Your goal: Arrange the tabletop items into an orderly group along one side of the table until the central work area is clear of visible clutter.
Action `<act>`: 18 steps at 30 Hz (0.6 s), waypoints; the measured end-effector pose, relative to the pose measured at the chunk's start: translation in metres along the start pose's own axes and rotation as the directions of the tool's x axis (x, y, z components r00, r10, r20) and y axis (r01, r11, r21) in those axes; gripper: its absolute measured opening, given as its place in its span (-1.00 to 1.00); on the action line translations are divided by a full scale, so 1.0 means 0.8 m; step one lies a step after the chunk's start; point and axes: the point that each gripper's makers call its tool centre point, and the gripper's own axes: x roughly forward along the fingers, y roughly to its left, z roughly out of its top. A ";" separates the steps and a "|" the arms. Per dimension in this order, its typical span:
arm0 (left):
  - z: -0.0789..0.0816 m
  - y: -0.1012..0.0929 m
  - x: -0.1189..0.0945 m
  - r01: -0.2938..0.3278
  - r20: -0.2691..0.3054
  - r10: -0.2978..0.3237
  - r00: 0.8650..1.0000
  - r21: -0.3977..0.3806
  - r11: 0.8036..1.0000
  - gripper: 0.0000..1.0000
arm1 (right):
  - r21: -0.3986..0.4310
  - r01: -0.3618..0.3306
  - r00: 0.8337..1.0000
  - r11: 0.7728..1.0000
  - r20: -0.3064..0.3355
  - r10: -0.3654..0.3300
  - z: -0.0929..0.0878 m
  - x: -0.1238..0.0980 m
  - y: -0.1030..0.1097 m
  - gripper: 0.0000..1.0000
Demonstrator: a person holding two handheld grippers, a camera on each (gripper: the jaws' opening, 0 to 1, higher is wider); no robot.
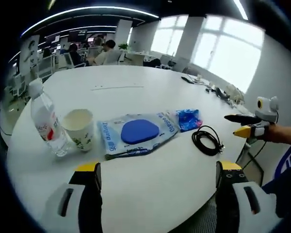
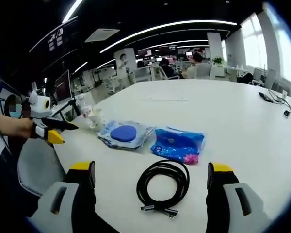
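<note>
The left gripper gapes wide and empty above the white surface. Beyond it lie a clear packet printed "Deneiro" around a blue disc, a paper cup and a water bottle. The right gripper, equally wide and empty, hovers over a coiled black cable, with a blue pouch beyond.

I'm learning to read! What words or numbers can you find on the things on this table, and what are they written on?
"Deterzo" (unsure, blurred): white letters on the clear packet with the blue disc.
Red label on the water bottle: print too small to read.
Green marks on the paper cup: unreadable.
Blue patterned packet: no readable text.
Coiled black cable: no writing.
</note>
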 end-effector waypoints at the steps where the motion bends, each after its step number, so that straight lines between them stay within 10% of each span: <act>1: -0.002 0.004 -0.004 -0.003 0.001 0.003 1.000 0.001 1.000 0.90 | 0.003 0.003 1.000 1.000 -0.004 -0.003 -0.002 -0.001 0.002 0.89; 18: -0.021 0.056 -0.072 -0.054 0.050 0.057 0.997 -0.063 0.997 0.87 | 0.068 0.001 0.999 0.998 -0.035 0.002 -0.038 -0.002 0.046 0.88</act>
